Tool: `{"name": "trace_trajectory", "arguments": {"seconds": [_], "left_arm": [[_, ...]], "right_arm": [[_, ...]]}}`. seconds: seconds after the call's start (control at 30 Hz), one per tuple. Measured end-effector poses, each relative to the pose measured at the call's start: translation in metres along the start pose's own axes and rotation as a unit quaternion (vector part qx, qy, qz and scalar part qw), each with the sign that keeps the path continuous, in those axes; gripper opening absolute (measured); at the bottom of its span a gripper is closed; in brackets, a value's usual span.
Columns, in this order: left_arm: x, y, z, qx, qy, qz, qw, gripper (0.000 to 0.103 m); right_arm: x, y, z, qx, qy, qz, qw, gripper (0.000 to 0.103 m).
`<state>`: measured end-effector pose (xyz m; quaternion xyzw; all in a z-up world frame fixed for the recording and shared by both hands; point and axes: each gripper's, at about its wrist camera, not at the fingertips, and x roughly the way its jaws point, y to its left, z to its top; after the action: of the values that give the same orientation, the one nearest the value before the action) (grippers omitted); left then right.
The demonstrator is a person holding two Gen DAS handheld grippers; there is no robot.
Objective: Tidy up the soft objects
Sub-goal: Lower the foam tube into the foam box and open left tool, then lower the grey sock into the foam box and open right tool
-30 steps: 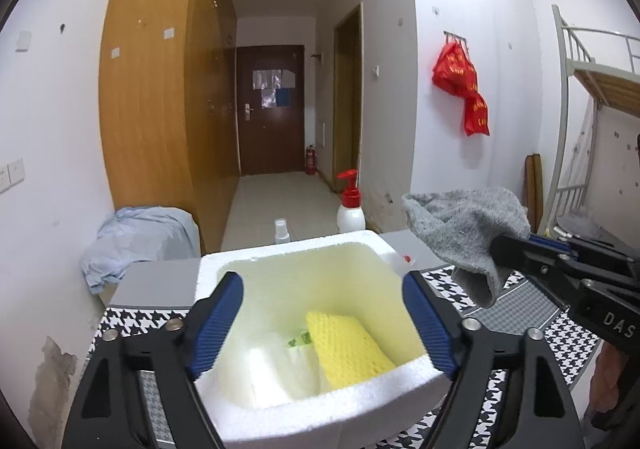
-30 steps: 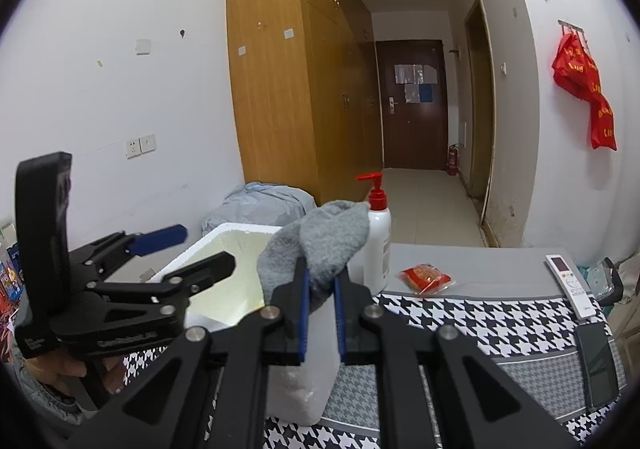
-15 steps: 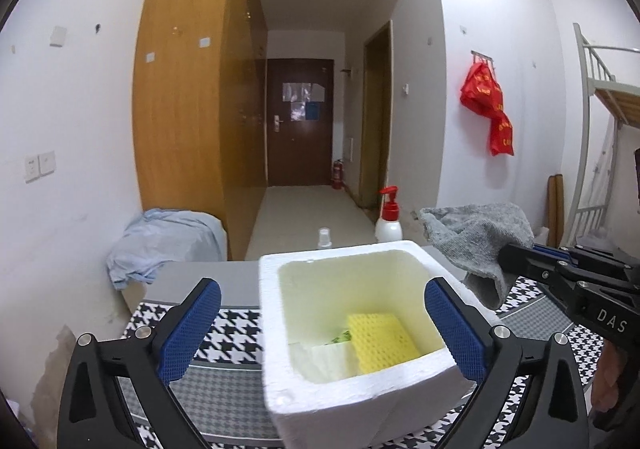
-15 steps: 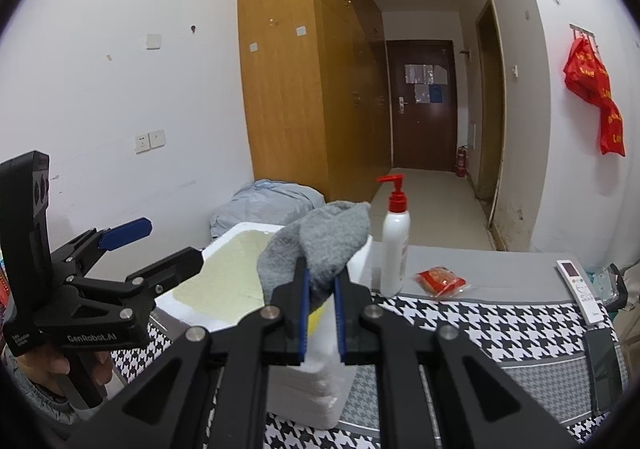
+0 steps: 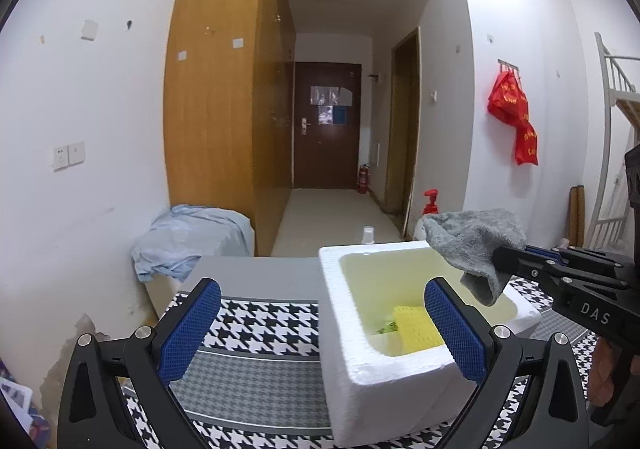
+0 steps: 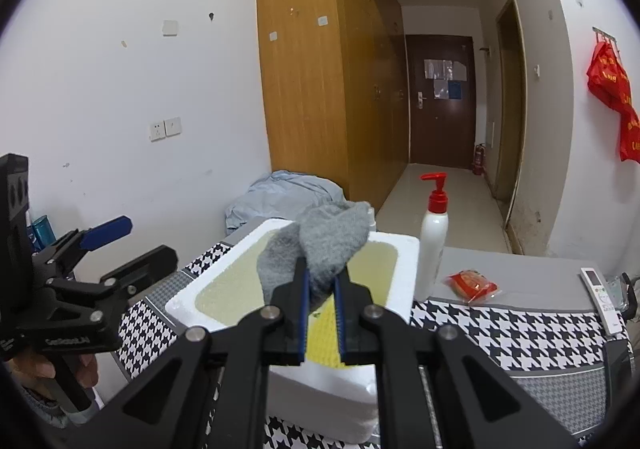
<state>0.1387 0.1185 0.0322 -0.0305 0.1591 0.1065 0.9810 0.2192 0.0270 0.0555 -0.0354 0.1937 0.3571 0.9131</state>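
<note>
A lived-in dormitory-style room, seen from a table spread with a houndstooth cloth. A tall wooden wardrobe lines the left wall; beyond it a narrow corridor ends at a dark entrance door, with a red fire extinguisher on the floor to the door's right. At the wardrobe's foot lies a heap of pale blue bedding. Across the corridor from the wardrobe, red bags hang from wall hooks, and further right stands what appears to be a white bunk-bed frame.
</note>
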Motion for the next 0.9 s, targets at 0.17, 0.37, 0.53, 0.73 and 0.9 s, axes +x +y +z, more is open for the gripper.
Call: {"name": "trace_trajectory", "arguments": {"seconds": [0.17,0.37,0.53,0.73,0.9], "left_arm": [[-0.006,0.009,-0.001,-0.003,-0.005,0.011,0.9999,0.102],[-0.015,0.021,-0.003,-0.008,-0.01,0.016,0.9998,0.102],[-0.019,0.03,-0.006,-0.018,-0.01,0.018,0.9996,0.102],[-0.022,0.032,-0.005,-0.017,-0.014,0.022,0.9995,0.102],[-0.02,0.031,-0.005,-0.02,-0.011,0.018,0.9996,0.102]], "right_arm": [[0.006,0.005,0.002,0.001,0.003,0.002,1.0,0.014],[0.016,0.011,0.004,0.008,0.013,0.005,1.0,0.014],[0.028,0.014,0.003,0.009,0.027,0.0,1.0,0.014],[0.034,0.016,0.002,0.009,0.039,0.008,0.999,0.064],[0.027,0.02,0.002,0.005,0.03,0.01,0.999,0.07]]}}
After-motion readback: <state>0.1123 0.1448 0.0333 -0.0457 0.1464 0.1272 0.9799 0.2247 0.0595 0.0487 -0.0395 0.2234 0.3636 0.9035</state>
